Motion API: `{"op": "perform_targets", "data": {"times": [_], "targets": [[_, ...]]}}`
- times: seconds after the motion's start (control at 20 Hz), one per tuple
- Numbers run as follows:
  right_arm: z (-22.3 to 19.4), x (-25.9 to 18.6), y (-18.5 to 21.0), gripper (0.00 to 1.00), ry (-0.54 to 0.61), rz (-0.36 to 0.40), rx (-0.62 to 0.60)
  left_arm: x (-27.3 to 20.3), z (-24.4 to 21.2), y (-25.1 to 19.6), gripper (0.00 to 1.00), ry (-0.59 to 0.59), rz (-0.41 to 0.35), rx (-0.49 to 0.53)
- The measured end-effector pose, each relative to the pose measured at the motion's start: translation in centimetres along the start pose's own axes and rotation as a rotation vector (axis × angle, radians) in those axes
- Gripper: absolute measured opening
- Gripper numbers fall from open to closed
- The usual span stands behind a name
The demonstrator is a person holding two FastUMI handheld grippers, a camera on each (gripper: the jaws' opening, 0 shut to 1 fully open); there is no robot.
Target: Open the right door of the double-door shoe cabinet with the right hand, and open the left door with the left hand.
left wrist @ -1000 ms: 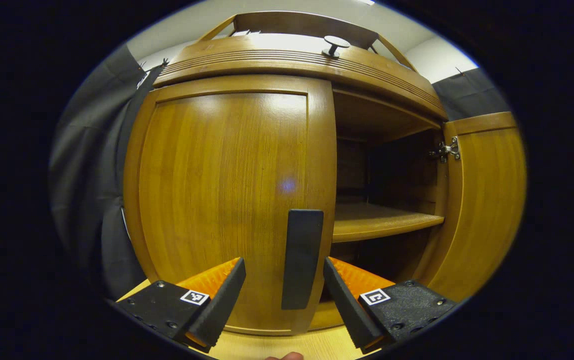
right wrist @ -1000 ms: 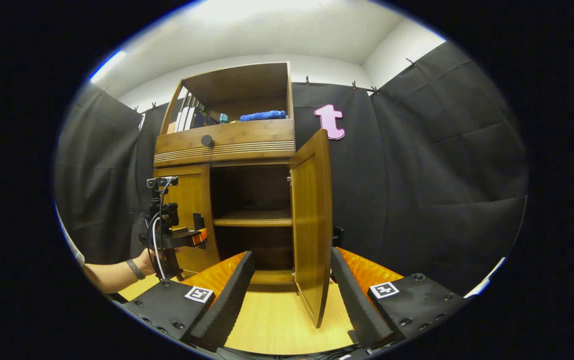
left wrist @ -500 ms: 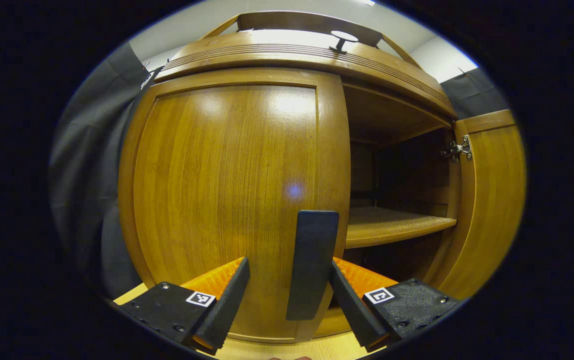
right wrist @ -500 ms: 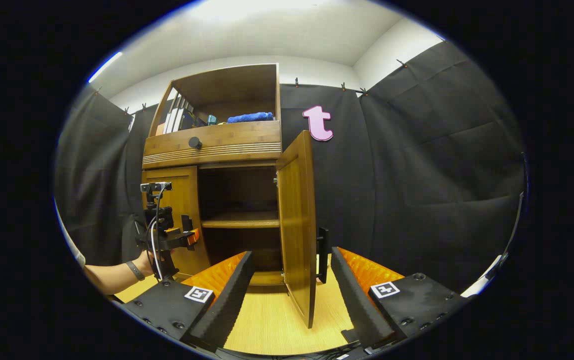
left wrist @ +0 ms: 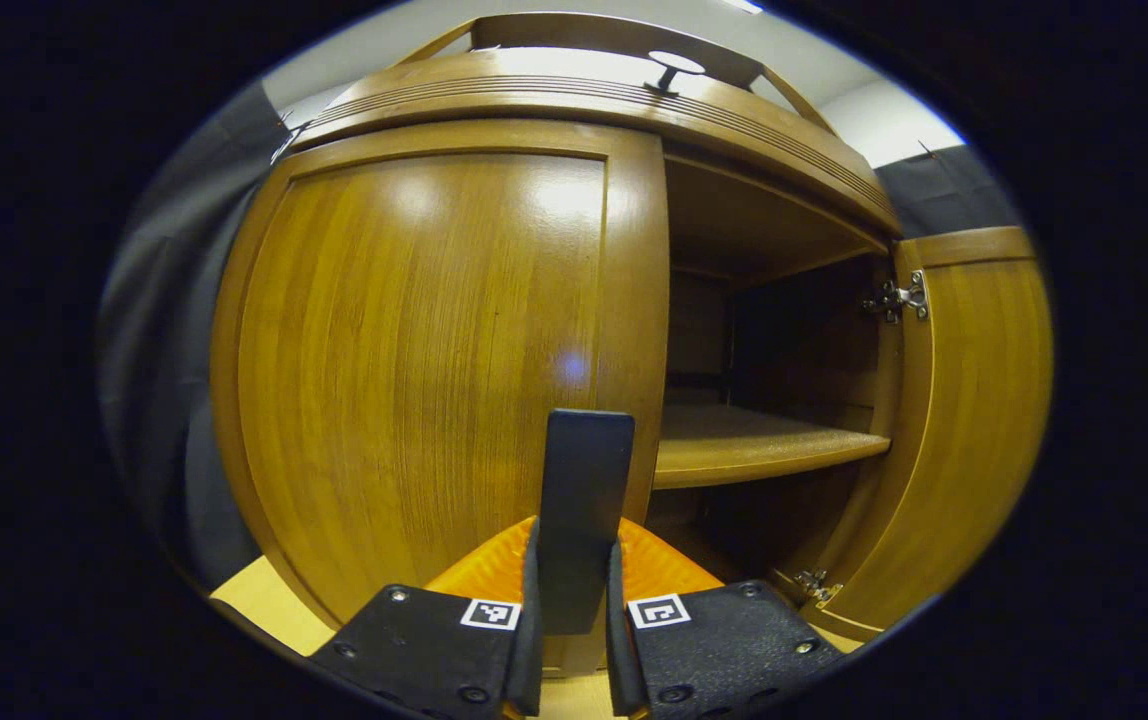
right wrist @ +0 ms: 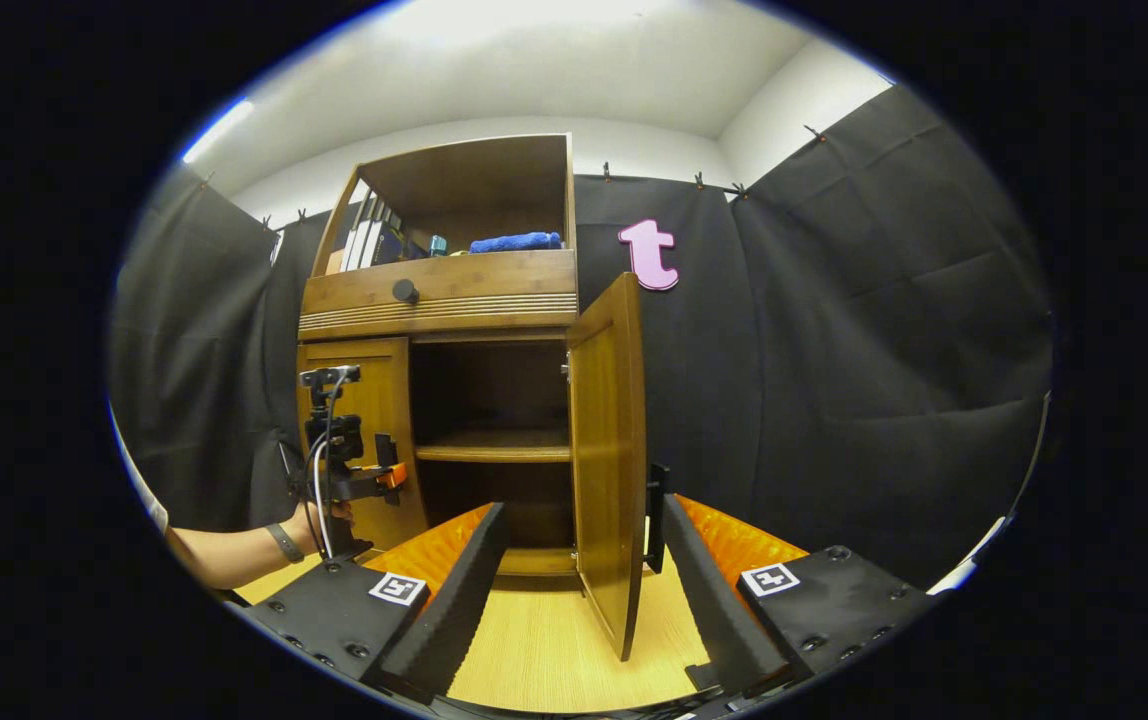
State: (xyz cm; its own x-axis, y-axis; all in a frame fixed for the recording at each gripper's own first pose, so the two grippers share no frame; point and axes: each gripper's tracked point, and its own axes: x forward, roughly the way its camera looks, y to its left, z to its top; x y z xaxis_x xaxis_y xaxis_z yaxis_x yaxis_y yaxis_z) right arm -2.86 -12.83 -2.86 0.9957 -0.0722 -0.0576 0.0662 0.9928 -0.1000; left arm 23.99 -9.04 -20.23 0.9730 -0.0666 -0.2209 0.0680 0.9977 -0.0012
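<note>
A: Nearest first, left side. Left claw (left wrist: 571, 640) clamped on the handle (left wrist: 582, 520), a flat black upright bar near the free edge of the left door (left wrist: 414, 380). Both fingers (left wrist: 532, 640) pressing the bar's flanks, low on its length.

B: Good place to hold?

A: Probably the only one. Glossy, lacquered panel, likely slippery, nothing else to pinch. Stiff bar, so no give expected. Low grip fine, though a bit higher might twist less.

B: Door weight?

A: Solid wood by the look, moderately heavy but hung on a hinge (left wrist: 894, 298) like the one showing on the right door (right wrist: 606, 470). Should swing in an arc, not pull straight. Best to follow the arc leftward or risk slipping off.

B: Door state?

A: Left door shut or nearly so, flush with the cabinet (right wrist: 439, 300) front.

B: Right side?

A: Right claw (right wrist: 582, 590) spread wide, gripping nothing, hanging above the floor (right wrist: 534, 650) in front of the cabinet. Right door between its fingers in view, standing well open, own black handle on the outer face. Beyond, bare shelf (right wrist: 489, 448) inside. Farther up, drawer knob (right wrist: 405, 291), then a blue cloth (right wrist: 514, 242) on the top shelf.

B: Remaining?

A: Just the left door's swing, by the look of it.
</note>
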Motion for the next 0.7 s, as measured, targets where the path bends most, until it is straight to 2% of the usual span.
{"op": "perform_targets", "data": {"times": [0.1,0.15,0.25,0.55,0.7], "targets": [[-0.5,-0.1,0.7,0.99,0.013,0.011,0.003,-1.2,0.5,-0.1,0.24,-0.003,-0.015,0.018],[-0.8,-0.3,1.1,0.92,0.019,0.019,0.003,-2.2,0.7,-0.2,0.24,-0.002,-0.018,0.029],[-1.0,-0.1,1.7,0.92,0.028,0.033,-0.004,-4.6,0.6,0.2,0.24,0.011,-0.008,0.033],[-0.5,0.8,2.5,0.92,0.017,0.052,-0.006,-10.7,0.9,2.7,0.24,0.03,0.057,0.03],[-0.4,1.4,2.6,0.92,0.015,0.062,-0.008,-14.3,1.2,5.0,0.23,0.031,0.115,0.002]]}}
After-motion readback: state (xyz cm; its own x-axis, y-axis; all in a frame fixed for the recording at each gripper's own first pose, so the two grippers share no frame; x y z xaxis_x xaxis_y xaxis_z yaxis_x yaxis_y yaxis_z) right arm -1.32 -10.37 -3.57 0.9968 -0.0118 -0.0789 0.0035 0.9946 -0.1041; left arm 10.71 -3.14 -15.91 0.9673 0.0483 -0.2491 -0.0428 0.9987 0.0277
